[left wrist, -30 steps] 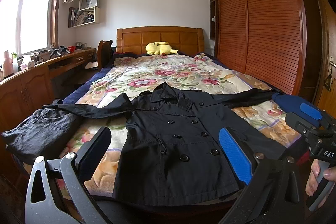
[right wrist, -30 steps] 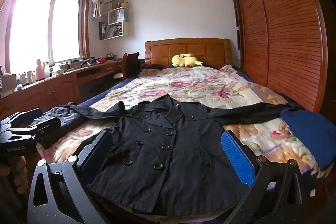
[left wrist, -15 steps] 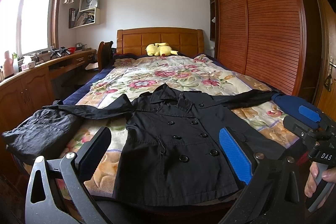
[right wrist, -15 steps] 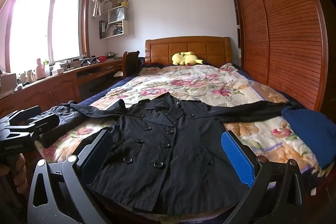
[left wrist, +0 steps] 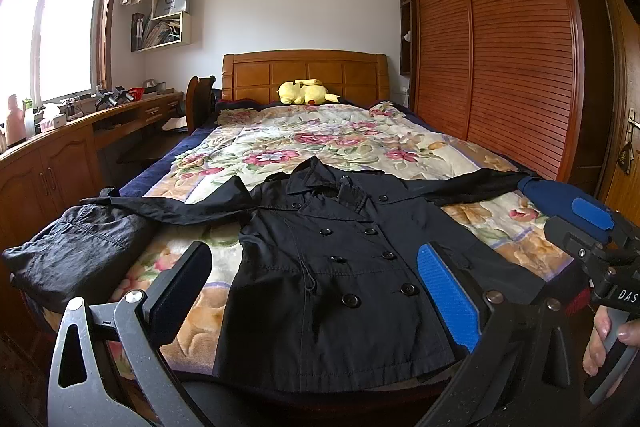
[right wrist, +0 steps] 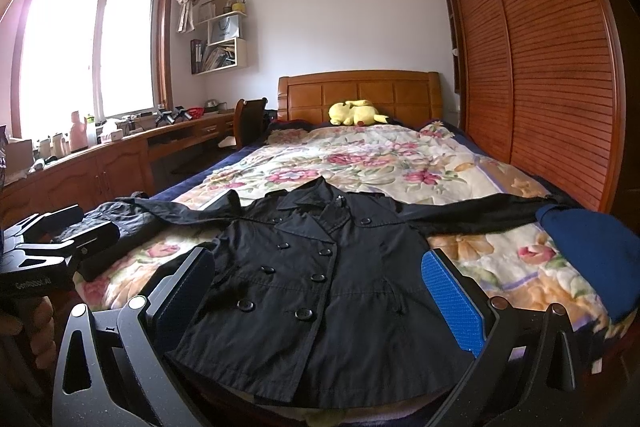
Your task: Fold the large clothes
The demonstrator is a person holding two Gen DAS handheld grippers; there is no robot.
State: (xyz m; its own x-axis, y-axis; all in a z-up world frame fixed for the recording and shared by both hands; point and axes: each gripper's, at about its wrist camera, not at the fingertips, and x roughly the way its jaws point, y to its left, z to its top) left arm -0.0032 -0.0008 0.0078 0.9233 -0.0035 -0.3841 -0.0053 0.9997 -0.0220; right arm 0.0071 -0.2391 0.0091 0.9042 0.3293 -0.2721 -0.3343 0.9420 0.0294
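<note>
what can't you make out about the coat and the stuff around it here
- Coat hem: both wrist views, cut off behind the gripper frames.
- Coat's right cuff: both views, covered by the blue cloth.
- Dark bundle at the bed's left edge: crumpled, garment type unclear.
- Desk items: too small.

I see the coat (left wrist: 336,267) lying flat on the bed (left wrist: 320,143), collar toward the headboard (left wrist: 304,75), sleeves spread to both sides. A bundled garment (left wrist: 76,251) sits at its left, a folded cloth (right wrist: 592,251) at its right. A plush toy (left wrist: 304,93) rests by the headboard; wardrobe (left wrist: 500,47) right, desk (left wrist: 80,131) left.
</note>
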